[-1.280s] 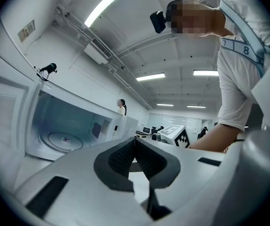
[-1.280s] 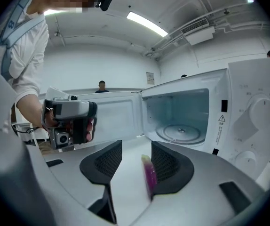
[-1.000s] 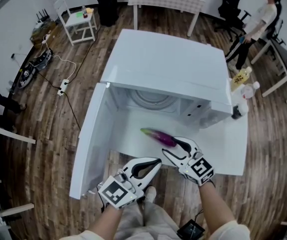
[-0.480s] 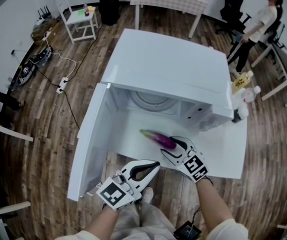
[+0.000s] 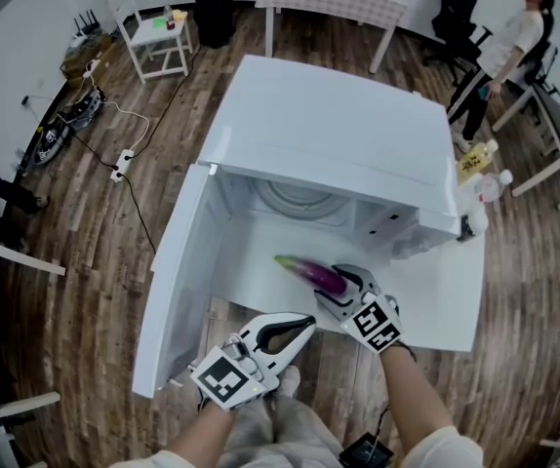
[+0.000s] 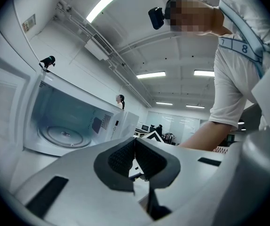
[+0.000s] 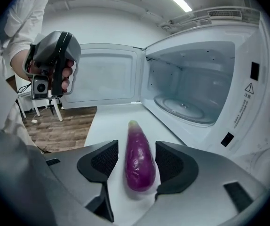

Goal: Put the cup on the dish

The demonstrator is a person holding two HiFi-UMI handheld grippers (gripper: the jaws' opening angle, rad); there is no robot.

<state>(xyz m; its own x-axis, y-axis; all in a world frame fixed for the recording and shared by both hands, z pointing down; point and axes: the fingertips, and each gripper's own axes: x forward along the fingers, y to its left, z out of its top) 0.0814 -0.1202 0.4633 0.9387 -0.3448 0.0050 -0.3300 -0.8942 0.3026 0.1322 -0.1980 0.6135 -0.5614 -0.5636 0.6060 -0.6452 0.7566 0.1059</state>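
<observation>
No cup shows in any view. A purple eggplant [image 5: 311, 272] [image 7: 138, 161] lies on the white table [image 5: 436, 291] in front of the open microwave [image 5: 329, 144] [image 7: 196, 88]. My right gripper [image 5: 337, 286] [image 7: 136, 154] straddles the eggplant's near end. Its jaws are opening, and a gap shows between the pads and the eggplant on each side. The microwave's glass turntable dish [image 5: 298, 195] [image 7: 182, 108] [image 6: 62, 136] is bare. My left gripper [image 5: 304, 320] [image 6: 134, 145] hovers at the table's front edge, shut with nothing in it.
The microwave door [image 5: 178, 281] [image 7: 104, 76] stands swung out to the left. Bottles [image 5: 475, 159] stand at the table's right end. A person [image 5: 514, 37] stands far right by the office chairs. A white chair [image 5: 153, 37] and floor cables [image 5: 124, 169] are at the left.
The right gripper's jaws have spread wider around the eggplant, which stays put on the table. The left gripper has hardly moved.
</observation>
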